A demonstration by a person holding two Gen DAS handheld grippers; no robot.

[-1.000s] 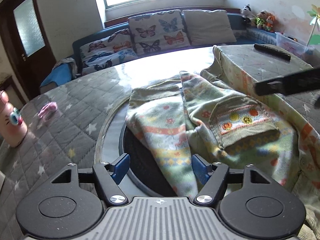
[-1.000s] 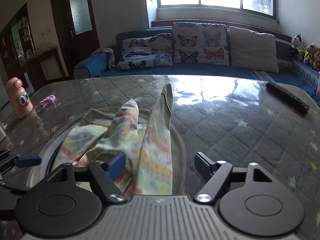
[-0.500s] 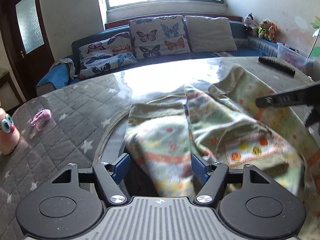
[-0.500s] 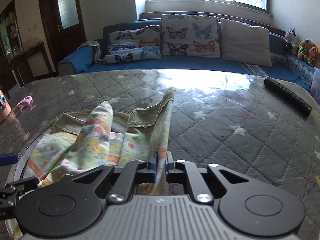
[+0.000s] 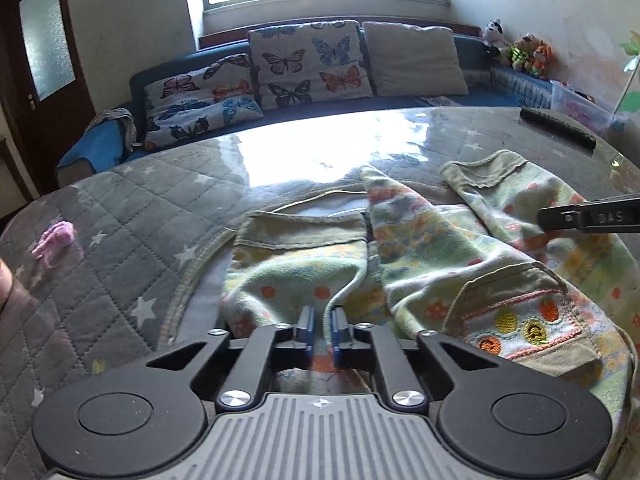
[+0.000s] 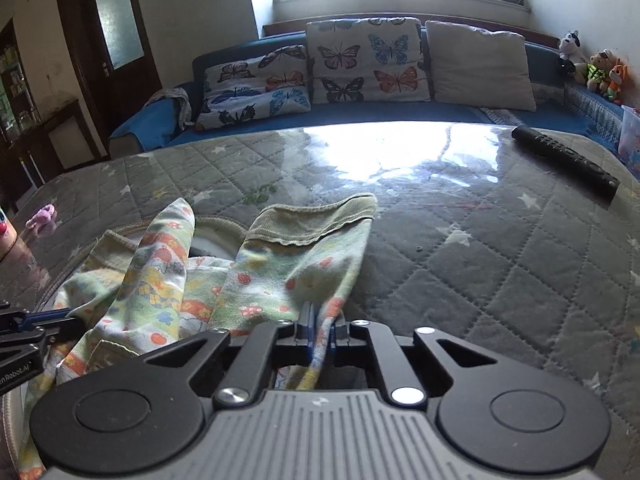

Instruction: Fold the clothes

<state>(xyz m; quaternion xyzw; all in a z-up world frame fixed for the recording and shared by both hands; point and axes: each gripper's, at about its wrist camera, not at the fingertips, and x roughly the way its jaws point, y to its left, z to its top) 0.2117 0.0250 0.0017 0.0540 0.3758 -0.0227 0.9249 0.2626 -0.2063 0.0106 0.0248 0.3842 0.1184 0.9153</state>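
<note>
A child's pair of green-yellow patterned trousers [image 5: 420, 248] with olive cuffs and an embroidered pocket lies rumpled on the quilted grey table cover [image 5: 132, 240]. My left gripper [image 5: 322, 332] sits at the near end of the left leg. Its jaws are closing, nearly together, on a fold of that fabric. In the right wrist view my right gripper [image 6: 322, 328] is shut on the edge of the other trouser leg [image 6: 280, 280], and cloth hangs down between its pads. Its finger [image 5: 588, 218] reaches in from the right in the left wrist view. The left gripper's fingers [image 6: 36, 320] show at the left edge.
A black remote control [image 6: 564, 160] lies at the table's far right. A small pink object [image 5: 54, 238] and a pink toy figure [image 6: 6, 232] are at the left. Behind the table is a blue sofa with butterfly cushions [image 6: 360, 64] and plush toys [image 6: 596, 72].
Both grippers went from wide open to pinched on the trousers, the right one first and the left one just now. Both slid forward, and the trouser legs shifted and bunched.
</note>
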